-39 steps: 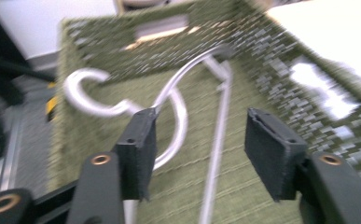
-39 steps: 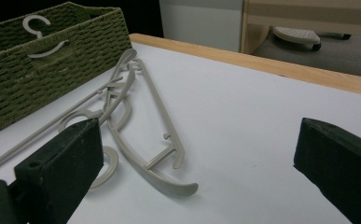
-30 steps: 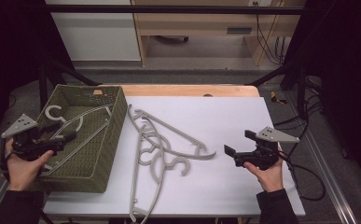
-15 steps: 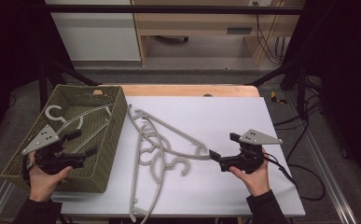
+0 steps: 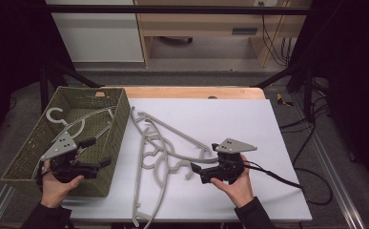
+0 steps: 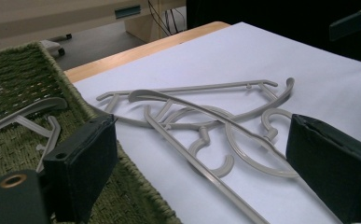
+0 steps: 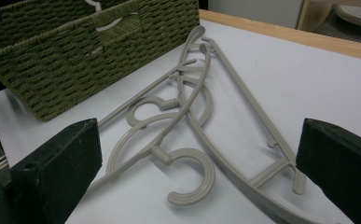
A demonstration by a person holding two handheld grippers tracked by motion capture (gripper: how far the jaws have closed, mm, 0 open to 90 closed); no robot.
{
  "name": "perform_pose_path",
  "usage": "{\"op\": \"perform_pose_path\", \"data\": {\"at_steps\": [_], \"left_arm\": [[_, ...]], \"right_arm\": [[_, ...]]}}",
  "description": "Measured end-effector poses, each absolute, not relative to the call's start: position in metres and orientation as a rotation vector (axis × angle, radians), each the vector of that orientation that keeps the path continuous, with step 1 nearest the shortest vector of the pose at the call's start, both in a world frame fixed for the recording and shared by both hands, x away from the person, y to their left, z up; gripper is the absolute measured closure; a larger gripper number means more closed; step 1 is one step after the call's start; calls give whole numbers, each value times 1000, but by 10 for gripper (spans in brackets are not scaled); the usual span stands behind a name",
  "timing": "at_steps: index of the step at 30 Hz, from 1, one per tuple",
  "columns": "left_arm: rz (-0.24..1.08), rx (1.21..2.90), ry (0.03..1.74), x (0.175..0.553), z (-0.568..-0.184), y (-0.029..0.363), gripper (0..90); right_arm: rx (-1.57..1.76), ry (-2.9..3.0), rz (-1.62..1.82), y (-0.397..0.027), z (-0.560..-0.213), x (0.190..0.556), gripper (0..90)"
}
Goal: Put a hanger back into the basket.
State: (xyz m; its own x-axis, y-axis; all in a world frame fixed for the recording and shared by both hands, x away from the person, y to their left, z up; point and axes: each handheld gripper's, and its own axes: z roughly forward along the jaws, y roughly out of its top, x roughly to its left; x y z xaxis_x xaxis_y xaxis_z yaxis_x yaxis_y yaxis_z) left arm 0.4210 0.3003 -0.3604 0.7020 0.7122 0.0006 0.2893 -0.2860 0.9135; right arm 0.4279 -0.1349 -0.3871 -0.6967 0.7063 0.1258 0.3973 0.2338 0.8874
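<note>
Several grey plastic hangers point(image 5: 163, 148) point(image 6: 206, 112) point(image 7: 187, 93) lie tangled on the white table top point(image 5: 249, 124). To their left stands a green woven basket point(image 5: 120, 114) point(image 6: 10, 79) point(image 7: 75, 56) with one more grey hanger point(image 5: 77, 121) point(image 6: 29, 116) inside. My left gripper point(image 5: 98, 152) point(image 6: 201, 135) hovers over the basket's near right corner and points at the pile. Its jaws have just been opening and stand open with nothing between them. Just right of the pile, my right gripper point(image 5: 205, 158) point(image 7: 201, 140) points left, open, its jaws either side of a hanger's hook without touching it.
A bare wooden strip point(image 5: 191, 92) runs along the table's far edge, with a white cabinet point(image 5: 96, 33) and a wooden desk point(image 5: 206, 24) beyond. The right gripper's cable point(image 5: 277, 179) trails over the near right of the table. Metal rails point(image 5: 337, 191) flank the table.
My left gripper has moved right along the basket toward its near right corner. My right gripper has moved left up to the hanger pile.
</note>
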Motion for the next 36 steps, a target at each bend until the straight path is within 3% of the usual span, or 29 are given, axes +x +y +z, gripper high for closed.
{"op": "perform_pose_path", "data": {"at_steps": [36], "left_arm": [[521,1858,796,427,-367,312,73]], "right_arm": [[1028,2482,1310,-33,-443,419,68]]}}
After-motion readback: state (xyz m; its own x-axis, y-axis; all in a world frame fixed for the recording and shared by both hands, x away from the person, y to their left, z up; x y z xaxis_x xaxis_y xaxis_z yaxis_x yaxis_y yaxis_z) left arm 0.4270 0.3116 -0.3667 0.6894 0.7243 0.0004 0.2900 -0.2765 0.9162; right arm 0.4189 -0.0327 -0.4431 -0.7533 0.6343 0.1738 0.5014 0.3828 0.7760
